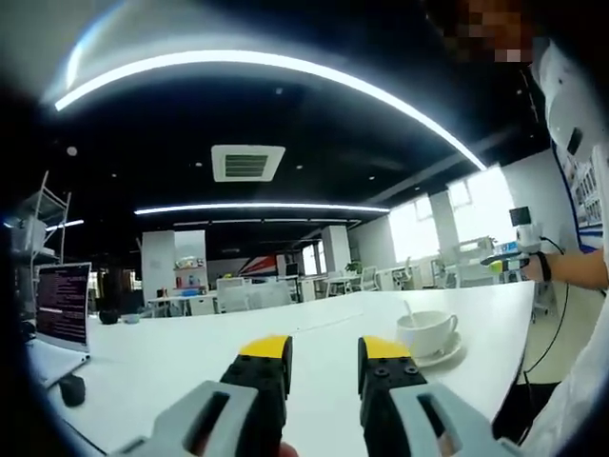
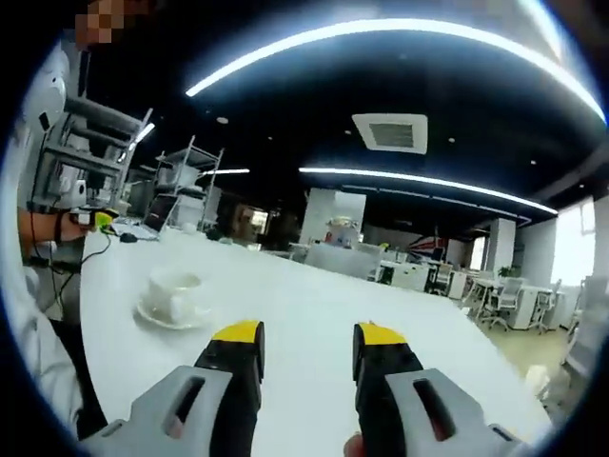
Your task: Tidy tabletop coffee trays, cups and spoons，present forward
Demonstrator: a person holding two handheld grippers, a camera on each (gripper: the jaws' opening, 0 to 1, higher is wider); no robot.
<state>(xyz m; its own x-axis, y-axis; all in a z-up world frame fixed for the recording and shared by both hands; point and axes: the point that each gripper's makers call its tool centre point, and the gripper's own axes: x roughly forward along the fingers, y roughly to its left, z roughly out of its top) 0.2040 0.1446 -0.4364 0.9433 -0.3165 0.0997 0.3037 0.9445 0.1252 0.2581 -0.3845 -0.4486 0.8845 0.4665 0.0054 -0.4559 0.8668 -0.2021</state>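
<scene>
Hovering over a broad white tabletop (image 1: 314,333) in an open office with long ceiling light strips, desks and chairs far behind, I'm at the very start: nothing picked up, I'm lining up on the target. A laptop (image 1: 63,305) sits at the tabletop's left edge in the left gripper view, a dark mouse-like thing (image 1: 71,389) just beside it. A person stands at the tabletop's side.

My left gripper (image 1: 324,367) has its jaws parted a moderate gap, holding nothing; my right gripper (image 2: 309,357) likewise, jaws apart and empty.

The task's things: a white cup (image 1: 425,330) standing on its saucer (image 1: 440,355), close to the tabletop's near edge, ahead-right of the left jaws and ahead-left of the right. A spoon (image 1: 408,313) handle pokes up from the cup. I see no tray.

Next, I judge, one gripper must close in on the saucer rim or cup handle, coming in low and level, so the cup doesn't slide or tip.
</scene>
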